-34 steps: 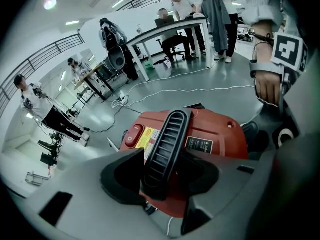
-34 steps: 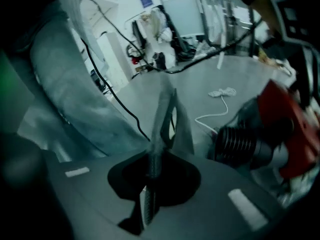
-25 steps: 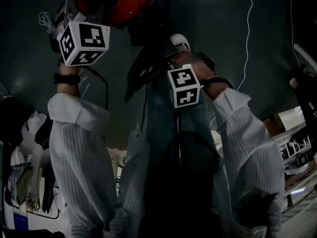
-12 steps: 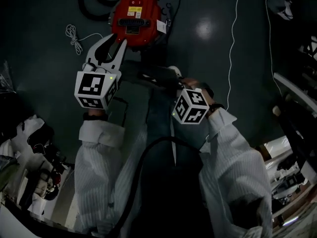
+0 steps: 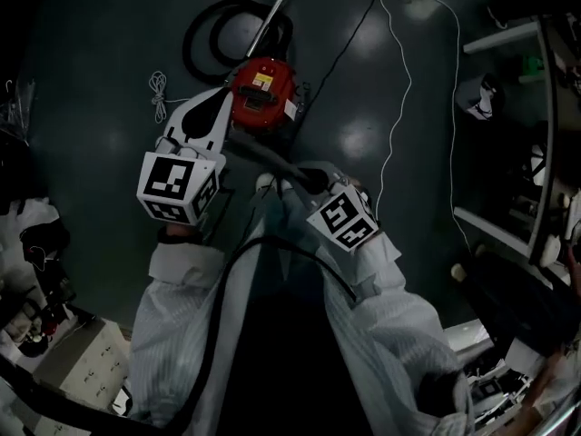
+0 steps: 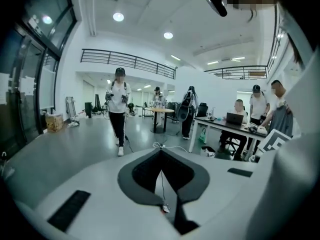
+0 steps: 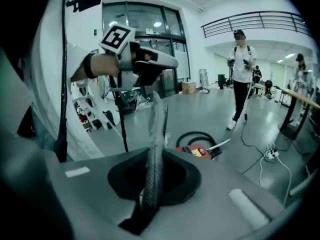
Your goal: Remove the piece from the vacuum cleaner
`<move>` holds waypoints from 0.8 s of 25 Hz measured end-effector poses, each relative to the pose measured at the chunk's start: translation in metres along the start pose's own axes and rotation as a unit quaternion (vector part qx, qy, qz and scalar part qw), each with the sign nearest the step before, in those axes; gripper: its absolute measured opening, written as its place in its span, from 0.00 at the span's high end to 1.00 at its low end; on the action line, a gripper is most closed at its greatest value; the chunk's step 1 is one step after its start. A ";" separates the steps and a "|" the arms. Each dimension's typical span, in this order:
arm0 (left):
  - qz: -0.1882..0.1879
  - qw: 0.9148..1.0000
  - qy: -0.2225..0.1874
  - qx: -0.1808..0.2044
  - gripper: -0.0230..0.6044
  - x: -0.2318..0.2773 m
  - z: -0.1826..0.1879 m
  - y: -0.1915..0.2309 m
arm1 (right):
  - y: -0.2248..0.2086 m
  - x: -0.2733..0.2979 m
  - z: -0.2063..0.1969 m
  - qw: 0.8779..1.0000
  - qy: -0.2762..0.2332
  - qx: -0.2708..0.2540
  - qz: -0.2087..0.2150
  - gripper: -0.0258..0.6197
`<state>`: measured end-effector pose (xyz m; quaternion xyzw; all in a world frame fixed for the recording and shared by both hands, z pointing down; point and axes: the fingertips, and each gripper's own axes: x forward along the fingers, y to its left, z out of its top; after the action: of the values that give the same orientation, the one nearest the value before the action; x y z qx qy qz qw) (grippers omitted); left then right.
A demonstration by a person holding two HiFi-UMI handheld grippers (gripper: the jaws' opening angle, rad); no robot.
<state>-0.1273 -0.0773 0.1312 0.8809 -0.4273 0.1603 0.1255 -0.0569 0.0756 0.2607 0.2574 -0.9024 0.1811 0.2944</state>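
- Head view: vacuum cleaner [image 5: 263, 92] on the floor; dark piece [image 5: 268, 157] held apart from it, up in the right gripper [image 5: 301, 176].
- Left gripper view: left gripper [image 6: 161, 151] jaws just closed together, nothing between them.
- Right gripper view: jaws pinch the piece's thin lower end. It looks light and fairly stiff; best held by its flat faces.

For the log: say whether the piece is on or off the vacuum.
Off: the right gripper is shut on the piece in the air; the vacuum sits on the floor, apart.

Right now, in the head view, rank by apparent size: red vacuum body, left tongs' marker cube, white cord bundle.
1. Left tongs' marker cube, red vacuum body: alike, cube nearer camera.
2. White cord bundle: smallest.
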 end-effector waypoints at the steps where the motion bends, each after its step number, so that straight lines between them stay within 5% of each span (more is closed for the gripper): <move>1: 0.014 1.000 -0.008 0.000 0.96 -0.012 0.009 -0.002 | -0.002 -0.011 0.009 1.000 -0.012 0.007 -0.013 0.94; 9: 0.068 0.997 -0.044 -0.012 0.96 -0.072 0.036 -0.025 | -0.026 -0.086 0.079 0.978 -0.142 0.081 -0.130 0.94; 14: 0.060 0.997 -0.055 -0.003 0.96 -0.077 0.039 -0.032 | -0.031 -0.115 0.121 0.961 -0.211 0.095 -0.148 0.94; 20: 0.055 0.996 -0.073 0.004 0.96 -0.081 0.051 -0.033 | -0.027 -0.126 0.144 0.956 -0.236 0.091 -0.149 0.94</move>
<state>-0.1396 -0.0180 0.0504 0.8661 -0.4822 0.1037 0.0818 -0.0170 0.0299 0.0772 0.4496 -0.8775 0.1504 0.0723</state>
